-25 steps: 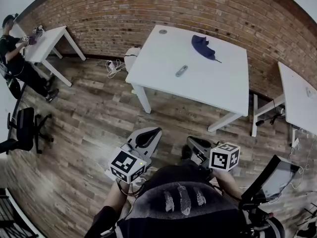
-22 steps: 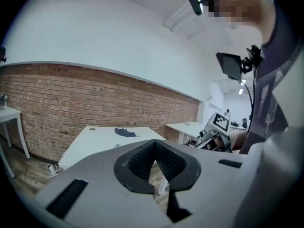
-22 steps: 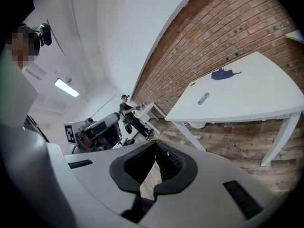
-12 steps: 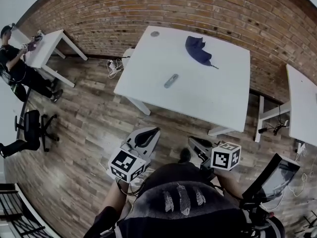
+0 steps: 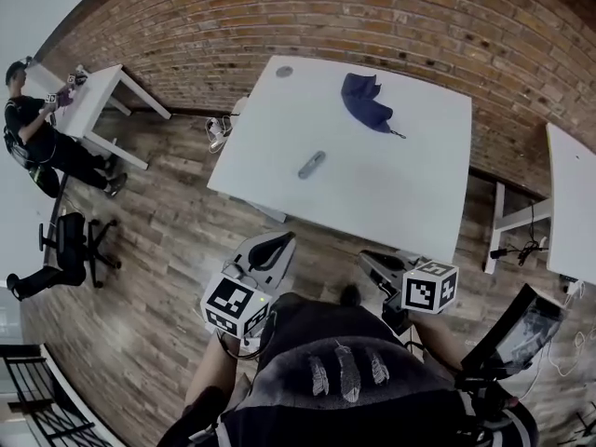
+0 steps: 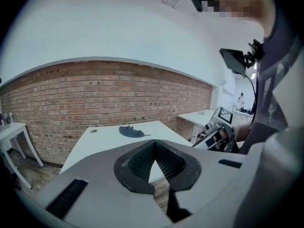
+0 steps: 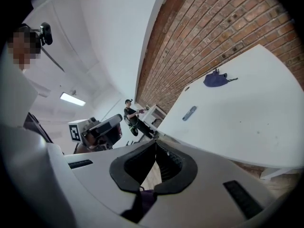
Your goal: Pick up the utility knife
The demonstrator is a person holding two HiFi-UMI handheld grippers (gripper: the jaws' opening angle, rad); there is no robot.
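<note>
On the white rectangular table (image 5: 400, 194), towards its left side, lies the slim grey utility knife (image 5: 312, 164), well apart from both grippers. Farther back sits a crumpled dark blue cloth (image 5: 363, 101). Nearer, over the wood-plank floor (image 5: 177, 240), the left gripper (image 5: 277, 241) and right gripper (image 5: 371, 261) hover, jaws pressed together, nothing held.

Overhead and gripper views seemingly share table (image 5: 391, 184).
</note>
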